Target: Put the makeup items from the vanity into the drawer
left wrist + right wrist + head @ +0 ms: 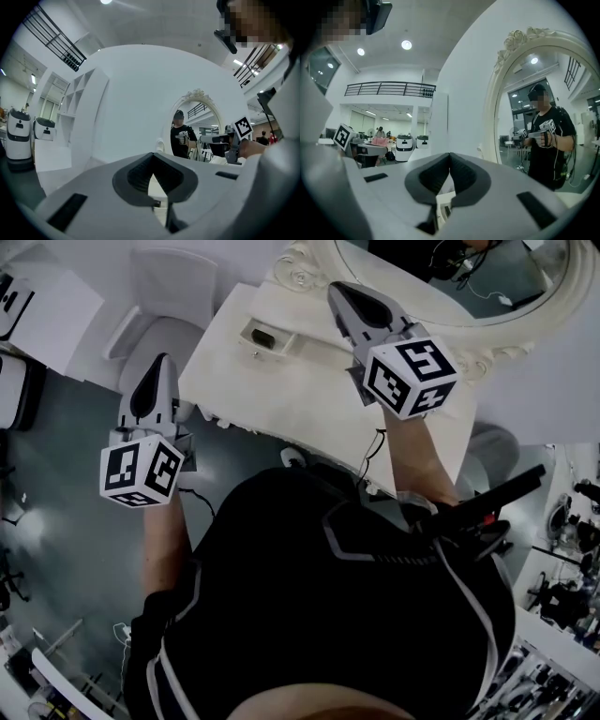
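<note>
White vanity top [309,395] seen from above, mostly bare, backed by an oval mirror [422,282] in a carved white frame [305,263]. At its left end, a shallow drawer [281,345] standing open, with one small dark makeup item [263,337] lying inside, too small to identify. Right gripper [336,289] over the back of the top, just beside the mirror frame and to the right of the drawer, touching neither. Points level toward the glass, marker cube [411,376] nearest the body. Pinched fully together, dark pads [433,176] meeting at the tip, nothing caught between them. Left gripper [161,360] off the vanity's left edge, well apart from the drawer, above dark floor [66,456]. Likewise narrowed to nothing, pads touching tip to tip, empty. Ahead of it, in the left gripper view, white wall [140,93] with the mirror off to the right. In the glass, from the right gripper view, reflection of a person [546,136] in black holding a gripper out in front.
</note>
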`<action>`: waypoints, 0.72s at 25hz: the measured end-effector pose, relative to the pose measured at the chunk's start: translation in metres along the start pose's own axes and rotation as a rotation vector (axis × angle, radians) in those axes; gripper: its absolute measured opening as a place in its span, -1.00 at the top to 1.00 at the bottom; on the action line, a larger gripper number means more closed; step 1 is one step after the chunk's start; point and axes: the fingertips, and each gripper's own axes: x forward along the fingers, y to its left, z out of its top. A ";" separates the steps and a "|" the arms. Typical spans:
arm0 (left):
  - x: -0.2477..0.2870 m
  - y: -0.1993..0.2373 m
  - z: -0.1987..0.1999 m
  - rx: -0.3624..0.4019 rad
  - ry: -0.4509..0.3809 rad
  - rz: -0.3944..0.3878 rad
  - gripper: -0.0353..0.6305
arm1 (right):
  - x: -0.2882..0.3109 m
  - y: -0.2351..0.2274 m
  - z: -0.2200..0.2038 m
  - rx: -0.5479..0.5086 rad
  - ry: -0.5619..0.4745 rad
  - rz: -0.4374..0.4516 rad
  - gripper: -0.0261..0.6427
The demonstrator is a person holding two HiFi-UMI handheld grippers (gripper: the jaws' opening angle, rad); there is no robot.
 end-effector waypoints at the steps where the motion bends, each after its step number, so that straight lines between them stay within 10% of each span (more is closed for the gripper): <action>1: 0.000 0.000 0.000 0.000 0.000 0.002 0.88 | -0.001 -0.001 -0.001 -0.002 0.003 -0.003 0.90; 18: 0.003 0.010 0.007 0.025 -0.002 0.042 0.88 | 0.007 -0.006 -0.006 -0.019 0.016 -0.010 0.91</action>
